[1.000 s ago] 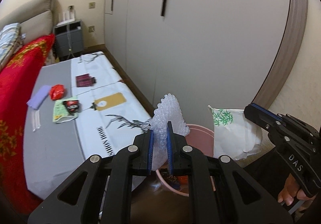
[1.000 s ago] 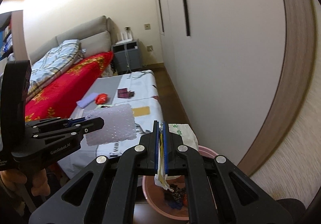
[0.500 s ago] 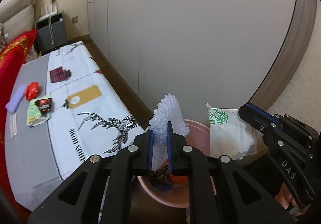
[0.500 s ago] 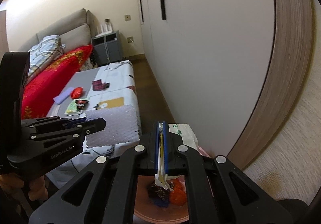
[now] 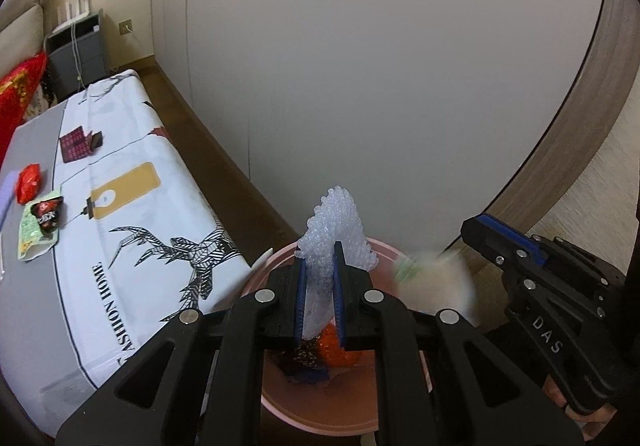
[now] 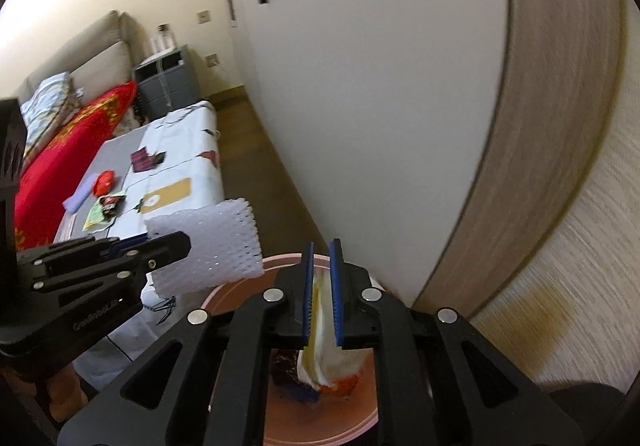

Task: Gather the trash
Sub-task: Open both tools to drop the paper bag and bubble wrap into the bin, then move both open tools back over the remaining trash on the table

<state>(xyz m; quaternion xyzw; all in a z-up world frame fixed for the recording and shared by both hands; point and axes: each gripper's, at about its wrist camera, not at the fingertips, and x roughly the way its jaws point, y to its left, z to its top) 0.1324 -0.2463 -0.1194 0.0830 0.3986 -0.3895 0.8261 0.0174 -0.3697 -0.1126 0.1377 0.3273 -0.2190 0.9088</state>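
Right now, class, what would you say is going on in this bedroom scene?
A person with a gripper in each hand is collecting trash over a pink bin. The left gripper pinches a piece of white foam netting above the bin. The right gripper has parted its fingers, and a white tissue packet hangs between them, dropping toward the wrappers already inside. More wrappers lie on the bed.

The bed [image 5: 132, 246], under a grey-and-white printed cover, carries a red wrapper [image 5: 29, 182], a green packet [image 5: 34, 232], a dark wrapper [image 5: 48, 212] and a maroon packet [image 5: 74, 142]. A pink bin [image 5: 320, 414] stands on the wooden floor [image 5: 236, 190] beside it.
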